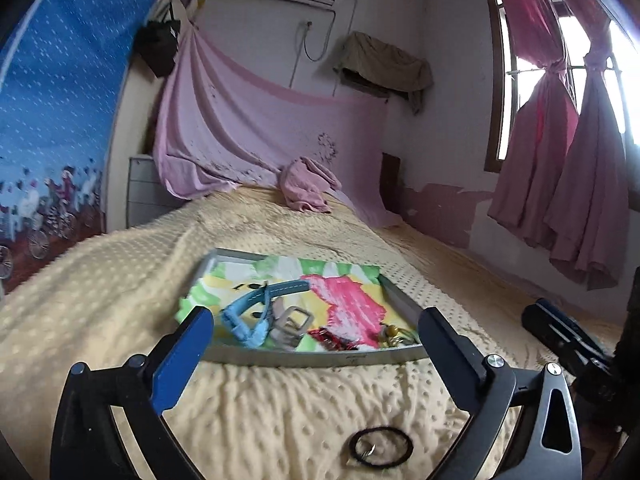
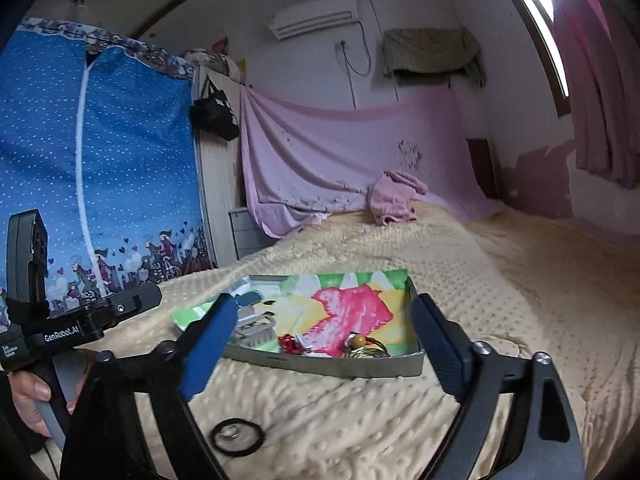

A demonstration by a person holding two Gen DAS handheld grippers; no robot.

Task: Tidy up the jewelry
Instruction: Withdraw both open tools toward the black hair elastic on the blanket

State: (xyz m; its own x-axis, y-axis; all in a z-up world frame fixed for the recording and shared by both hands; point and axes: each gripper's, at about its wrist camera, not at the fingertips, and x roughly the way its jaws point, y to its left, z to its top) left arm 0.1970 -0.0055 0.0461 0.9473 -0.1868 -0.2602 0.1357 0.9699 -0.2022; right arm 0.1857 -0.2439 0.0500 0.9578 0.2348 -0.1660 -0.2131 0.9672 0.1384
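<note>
A grey tray [image 1: 402,306] lined with a bright flowered cloth lies on the yellow bedspread. In it are a light blue strap [image 1: 256,304], a silver buckle [image 1: 294,320], a small red piece [image 1: 332,338] and gold rings [image 1: 394,336]. My left gripper [image 1: 316,314] hangs open just short of the tray, with nothing between its fingers. My right gripper [image 2: 324,304] is also open and empty, facing the same tray [image 2: 320,366] and the gold rings [image 2: 364,346]. A black hair tie [image 1: 380,446] with a small ring inside it lies on the bedspread below both grippers [image 2: 238,436].
A hand [image 2: 32,396] holds the left gripper's handle at the left edge of the right wrist view. A pink towel [image 1: 308,186] sits at the head of the bed under a hung pink sheet. A blue fabric wardrobe [image 2: 100,160] stands left, a curtained window right.
</note>
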